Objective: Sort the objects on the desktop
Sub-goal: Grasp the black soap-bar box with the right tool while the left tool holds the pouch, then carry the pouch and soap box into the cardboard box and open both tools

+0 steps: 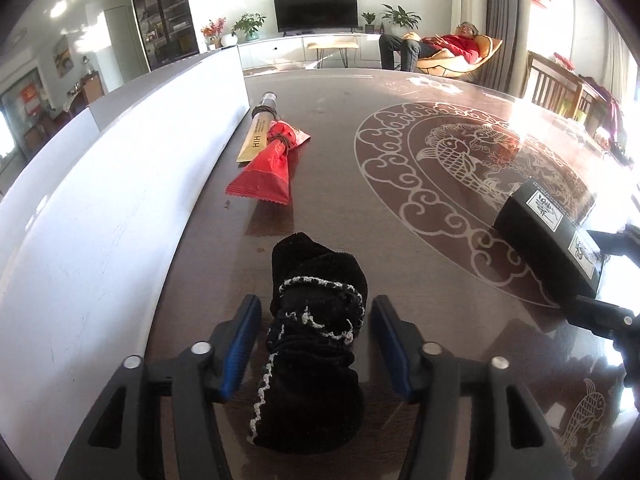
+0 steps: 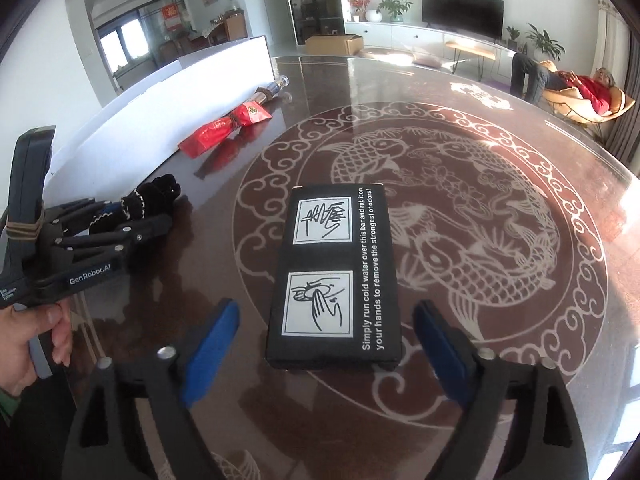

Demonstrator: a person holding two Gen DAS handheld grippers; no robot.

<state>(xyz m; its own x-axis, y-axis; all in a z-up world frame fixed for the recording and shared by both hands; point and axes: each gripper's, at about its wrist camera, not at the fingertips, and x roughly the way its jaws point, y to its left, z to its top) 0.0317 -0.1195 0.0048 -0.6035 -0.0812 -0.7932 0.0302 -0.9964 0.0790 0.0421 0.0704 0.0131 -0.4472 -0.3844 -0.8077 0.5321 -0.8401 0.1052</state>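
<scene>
Along the left edge of the left wrist view runs a white box (image 1: 120, 184); just right of it, in the upper middle, lie a tube (image 1: 260, 128) and a red packet (image 1: 272, 164) tied together on the dark table (image 1: 340, 208). At the bottom centre a black pouch (image 1: 316, 340) lies between the blue pads of the left gripper (image 1: 316, 344), whose jaws stand apart with a gap on each side, gripping nothing. At the right edge sits a black carton (image 1: 548, 236). In the right wrist view, a hand (image 2: 28, 344) at lower left holds the left gripper; at lower centre the carton lies on the table's fish pattern (image 2: 460, 220), its near end between the wide-open fingers of the right gripper (image 2: 328, 340), untouched.
</scene>
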